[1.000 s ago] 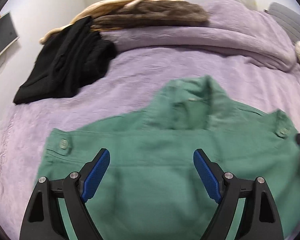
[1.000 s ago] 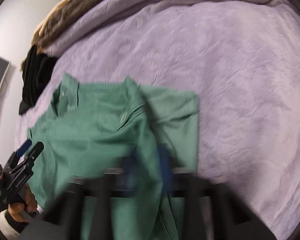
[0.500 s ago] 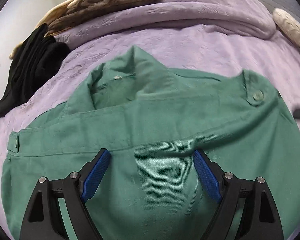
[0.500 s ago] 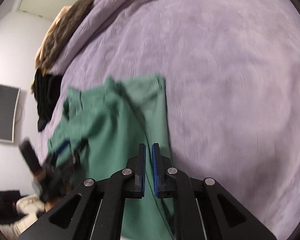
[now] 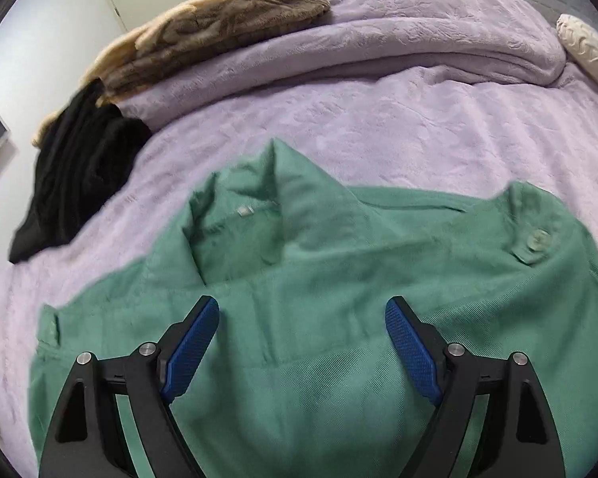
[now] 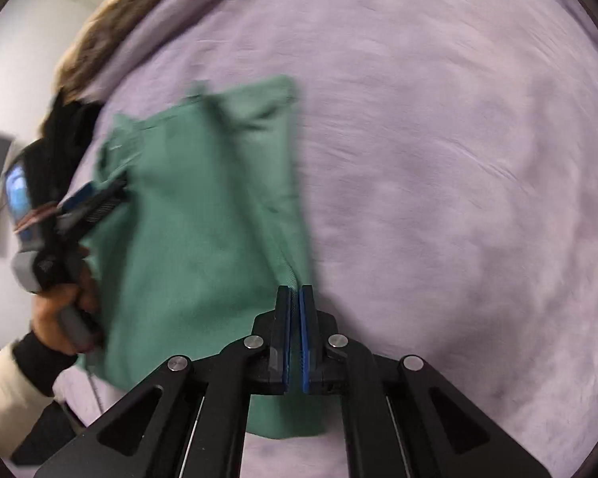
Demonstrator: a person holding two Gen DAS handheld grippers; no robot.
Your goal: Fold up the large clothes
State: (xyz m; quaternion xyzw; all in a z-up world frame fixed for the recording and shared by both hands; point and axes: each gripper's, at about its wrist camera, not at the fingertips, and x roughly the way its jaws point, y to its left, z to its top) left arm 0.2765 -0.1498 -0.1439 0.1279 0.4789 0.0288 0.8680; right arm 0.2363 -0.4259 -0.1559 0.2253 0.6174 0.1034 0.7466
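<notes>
Our left claw (image 5: 302,316) stands wide open above the green jacket (image 5: 319,298), holding nothing. Our right claw (image 6: 295,298) is closed, its blue pads (image 6: 306,330) pinching the jacket's edge. The jacket lies spread ahead of both claws on the purple bedspread (image 5: 378,119); black clothes (image 5: 75,175) lie far left.
</notes>
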